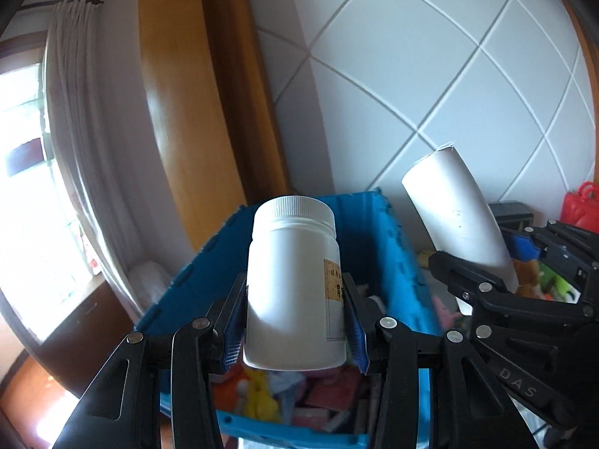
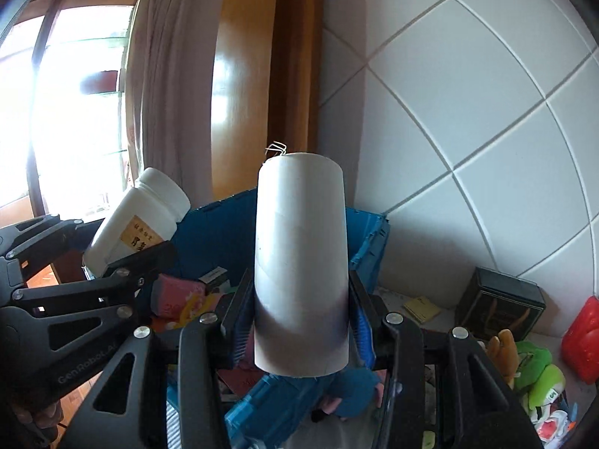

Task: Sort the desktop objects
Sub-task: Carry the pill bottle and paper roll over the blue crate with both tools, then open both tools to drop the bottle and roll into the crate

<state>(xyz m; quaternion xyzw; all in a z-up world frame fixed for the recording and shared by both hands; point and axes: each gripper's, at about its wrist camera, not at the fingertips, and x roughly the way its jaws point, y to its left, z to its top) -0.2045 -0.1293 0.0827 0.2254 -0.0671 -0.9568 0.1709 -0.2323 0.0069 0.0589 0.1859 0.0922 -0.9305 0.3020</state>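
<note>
My left gripper [image 1: 295, 321] is shut on a white screw-cap bottle [image 1: 294, 280] with a tan label, held upright in the air over the blue crate [image 1: 389, 239]. My right gripper [image 2: 301, 321] is shut on a white cardboard tube [image 2: 301, 262], also upright above the crate [image 2: 368, 239]. In the left wrist view the tube [image 1: 456, 220] and right gripper [image 1: 483, 292] show at the right. The bottle [image 2: 138, 217] and left gripper [image 2: 123, 265] appear at the left of the right wrist view.
The crate holds pink sponges [image 2: 176, 295], a yellow toy [image 1: 258, 393] and other small items. To its right on the surface lie a dark box [image 2: 501, 307], yellow sticky notes [image 2: 421, 308], a red object [image 2: 584, 340] and green plush toys [image 2: 535, 370]. A tiled wall stands behind.
</note>
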